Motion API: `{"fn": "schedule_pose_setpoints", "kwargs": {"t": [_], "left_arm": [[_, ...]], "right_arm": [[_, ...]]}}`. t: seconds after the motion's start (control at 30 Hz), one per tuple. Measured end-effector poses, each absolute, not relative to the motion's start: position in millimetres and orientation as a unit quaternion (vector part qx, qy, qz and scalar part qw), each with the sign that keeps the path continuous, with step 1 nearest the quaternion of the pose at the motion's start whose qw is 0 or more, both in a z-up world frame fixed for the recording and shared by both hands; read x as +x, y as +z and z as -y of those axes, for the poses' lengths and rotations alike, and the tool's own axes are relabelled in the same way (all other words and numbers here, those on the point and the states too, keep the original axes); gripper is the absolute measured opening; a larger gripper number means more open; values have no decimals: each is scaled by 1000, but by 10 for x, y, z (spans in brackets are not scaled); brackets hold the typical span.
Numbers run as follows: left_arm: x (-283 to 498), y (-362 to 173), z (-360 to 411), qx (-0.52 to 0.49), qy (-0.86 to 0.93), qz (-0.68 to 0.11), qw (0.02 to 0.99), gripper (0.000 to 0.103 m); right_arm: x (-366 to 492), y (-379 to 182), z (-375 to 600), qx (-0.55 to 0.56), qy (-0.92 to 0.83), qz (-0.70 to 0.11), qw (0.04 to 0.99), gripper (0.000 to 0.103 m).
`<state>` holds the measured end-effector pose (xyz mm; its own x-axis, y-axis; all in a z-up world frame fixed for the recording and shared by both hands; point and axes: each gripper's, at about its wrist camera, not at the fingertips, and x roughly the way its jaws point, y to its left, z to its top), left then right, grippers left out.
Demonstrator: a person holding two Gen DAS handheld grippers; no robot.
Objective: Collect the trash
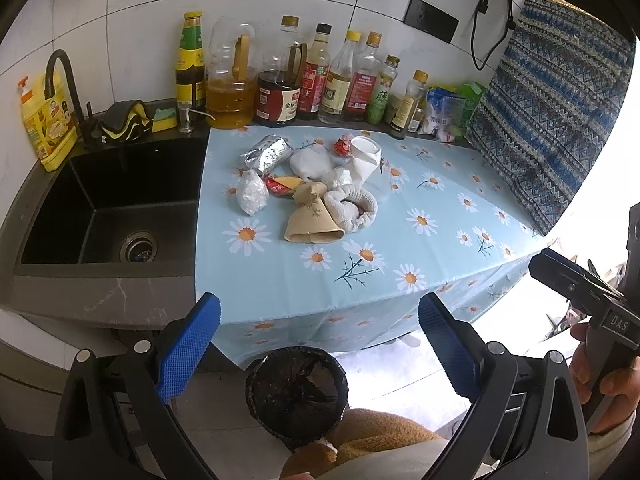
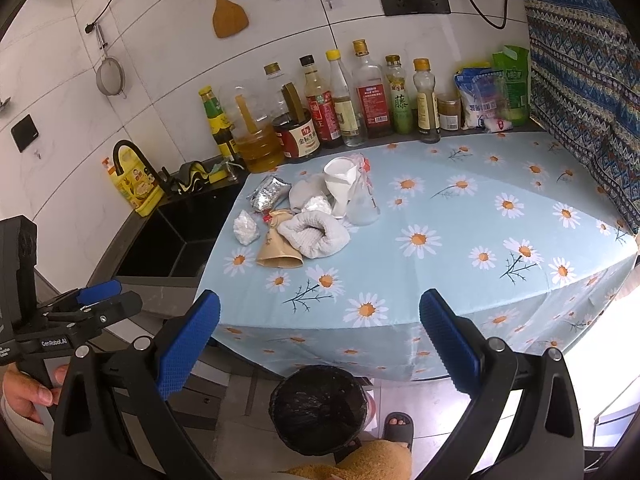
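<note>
Both grippers, left and right, hang spread apart and empty above black-lined bin; trash pile sits on daisy tablecloth beside sink.

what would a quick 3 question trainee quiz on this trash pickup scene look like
1. True or false: the left gripper and the right gripper are both open and hold nothing.
2. Where does the bin with the black liner stand? A) in the sink B) on the floor in front of the counter C) on the daisy tablecloth
3. Fill in: at the pile's near edge, the crushed tan paper cup lies beside a rolled ____ cloth.

Key:
1. True; neither has reached the pile.
2. B
3. White: the rolled white cloth touches the cup on the daisy tablecloth.
</note>
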<state>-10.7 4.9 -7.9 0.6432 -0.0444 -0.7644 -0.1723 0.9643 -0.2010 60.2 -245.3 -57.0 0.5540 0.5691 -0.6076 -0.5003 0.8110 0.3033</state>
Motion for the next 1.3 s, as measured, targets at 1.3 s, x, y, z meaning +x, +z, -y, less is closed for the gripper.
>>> {"fn": "schedule_pose_setpoints", "kwargs": {"t": [1.3], "left_arm": [[323, -122, 14, -142, 50, -436, 888, 96]], "right_arm": [[1123, -580, 2426, 39, 326, -375, 867, 99]]}}
